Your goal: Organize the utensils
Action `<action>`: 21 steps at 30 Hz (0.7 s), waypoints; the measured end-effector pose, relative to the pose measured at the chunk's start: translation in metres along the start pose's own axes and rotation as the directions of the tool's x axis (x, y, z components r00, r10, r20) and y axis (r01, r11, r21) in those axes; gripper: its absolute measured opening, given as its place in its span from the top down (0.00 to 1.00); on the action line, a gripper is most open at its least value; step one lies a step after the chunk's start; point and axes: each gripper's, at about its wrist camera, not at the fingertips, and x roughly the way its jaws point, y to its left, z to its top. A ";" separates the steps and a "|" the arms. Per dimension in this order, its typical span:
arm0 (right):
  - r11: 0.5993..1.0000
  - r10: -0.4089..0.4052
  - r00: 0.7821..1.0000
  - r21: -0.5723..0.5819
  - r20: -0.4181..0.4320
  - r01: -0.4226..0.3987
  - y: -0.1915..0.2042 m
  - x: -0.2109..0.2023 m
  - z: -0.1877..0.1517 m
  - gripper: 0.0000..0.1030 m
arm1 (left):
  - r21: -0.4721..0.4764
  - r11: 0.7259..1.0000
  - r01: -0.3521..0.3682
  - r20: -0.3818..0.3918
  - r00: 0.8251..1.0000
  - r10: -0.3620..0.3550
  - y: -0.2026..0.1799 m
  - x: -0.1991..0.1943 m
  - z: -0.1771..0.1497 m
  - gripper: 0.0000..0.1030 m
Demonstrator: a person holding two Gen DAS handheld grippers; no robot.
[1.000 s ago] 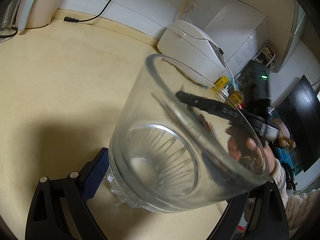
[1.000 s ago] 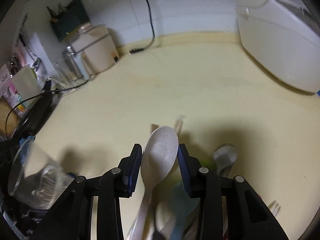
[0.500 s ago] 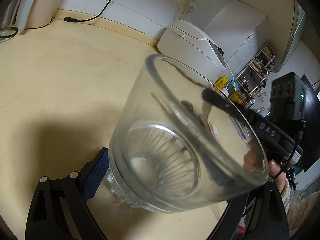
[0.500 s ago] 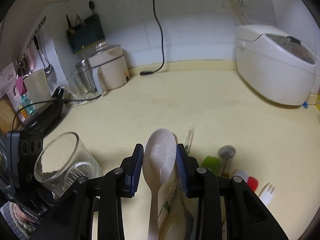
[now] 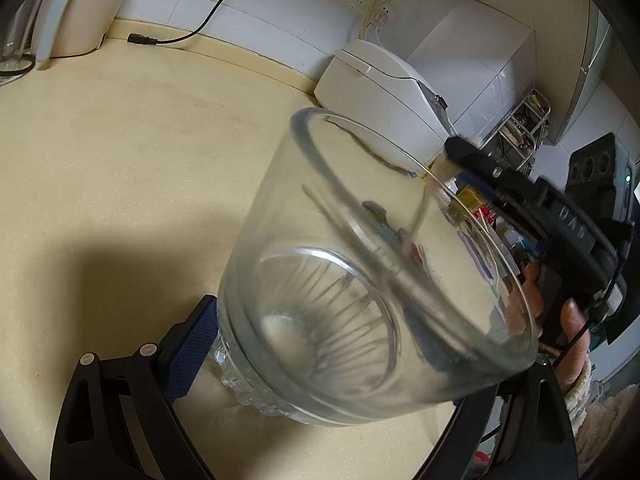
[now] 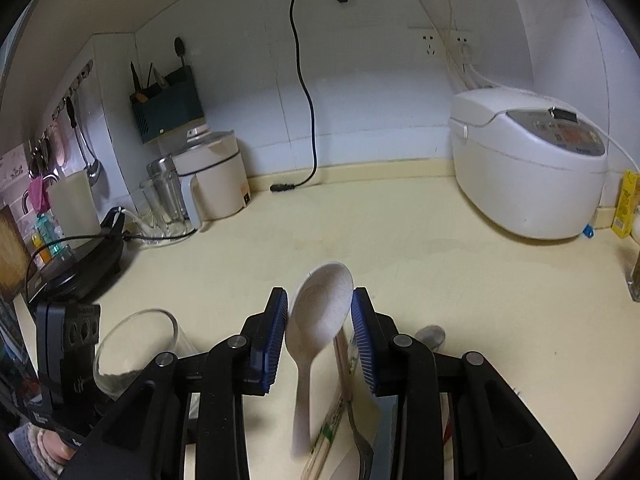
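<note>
Left wrist view first: my left tool is clamped on a clear glass cup, blue pads against its ribbed base, and the cup tilts with its mouth toward the far right. It sits low over the cream table. Through the glass I can make out some utensils lying on the table, too smeared to name. Far right of the rim, my right tool comes into shot with a pale spoon in its tip, a hand wrapped round its grip.

Right wrist view now: at the near left the same cup shows beside the left rig. In the middle, my right tool has the white spoon between its blue pads, bowl pointing far, handle trailing near; the pads sit against the bowl's edges and the spoon is off the table. Below it lie wrapped chopsticks, a metal fork and a metal spoon on the near table. Far right stands a white rice cooker.
</note>
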 end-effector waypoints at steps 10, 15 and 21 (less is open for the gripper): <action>0.999 -0.020 0.997 -0.036 0.075 0.022 0.004 -0.012 0.029 0.71 | 0.000 1.000 0.000 0.000 1.000 0.000 0.000 0.000 0.000 0.09; 1.000 -0.027 0.999 -0.011 0.033 0.027 -0.012 -0.007 0.026 0.71 | 0.000 1.000 0.001 0.000 1.000 -0.001 0.001 0.000 0.000 0.09; 1.000 0.025 0.995 -0.001 -0.095 -0.026 -0.030 0.008 0.000 0.71 | -0.001 1.000 0.001 0.000 1.000 -0.001 0.000 0.000 0.000 0.09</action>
